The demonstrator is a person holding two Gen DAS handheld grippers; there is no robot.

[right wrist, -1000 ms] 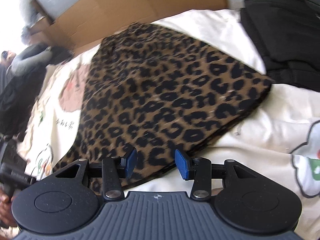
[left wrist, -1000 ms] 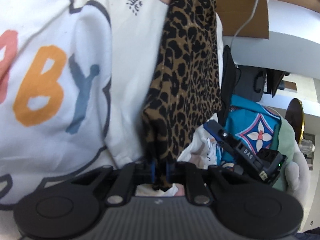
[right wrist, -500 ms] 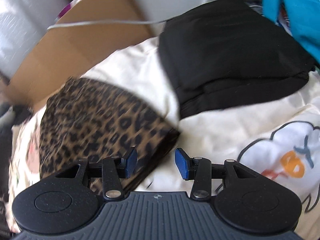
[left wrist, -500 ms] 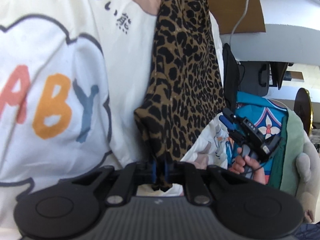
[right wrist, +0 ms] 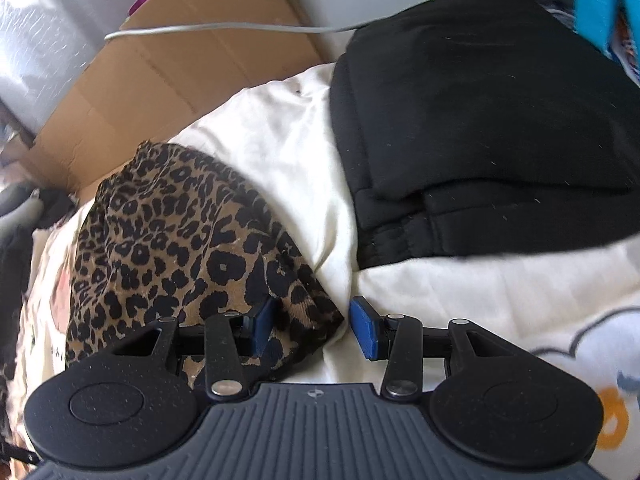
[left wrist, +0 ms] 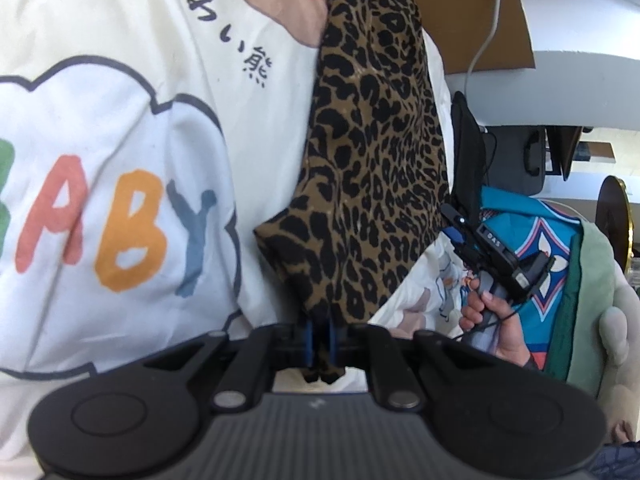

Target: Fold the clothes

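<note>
Spread underneath everything: a cream printed sheet with a white cloud and coloured "BABY" letters (left wrist: 120,184), wrinkled, also carrying small dark script and a pinkish cartoon patch. Behind it, a flattened brown cardboard sheet (right wrist: 168,80) with a grey cable (right wrist: 240,29) trailing across. To the right in the right wrist view, a folded black garment with ribbed hem (right wrist: 480,128) lying on the sheet, close beside the leopard cloth but not touching it. Above that, a strip of bright teal fabric (right wrist: 600,0) at the frame corner. Seen from the left wrist camera: a teal patterned garment with flower motif (left wrist: 532,248), a pale green plush toy (left wrist: 600,300) beside it, and a person's hand (left wrist: 496,320) gripping the handle of the other tool.

Brown leopard-print fabric garment (left wrist: 372,160) lying bunched on the sheet, one corner drawn up toward the left camera.

Left claw (left wrist: 320,340): blue pads pressed together, pinching that corner of the leopard cloth, a dark tuft poking out below the pads.

Right claw (right wrist: 314,328): spread wide, low over the sheet, straddling the opposite corner of the leopard cloth; left blue fingertip (right wrist: 260,324) against the fabric, the right pad over bare sheet, nothing clamped.
</note>
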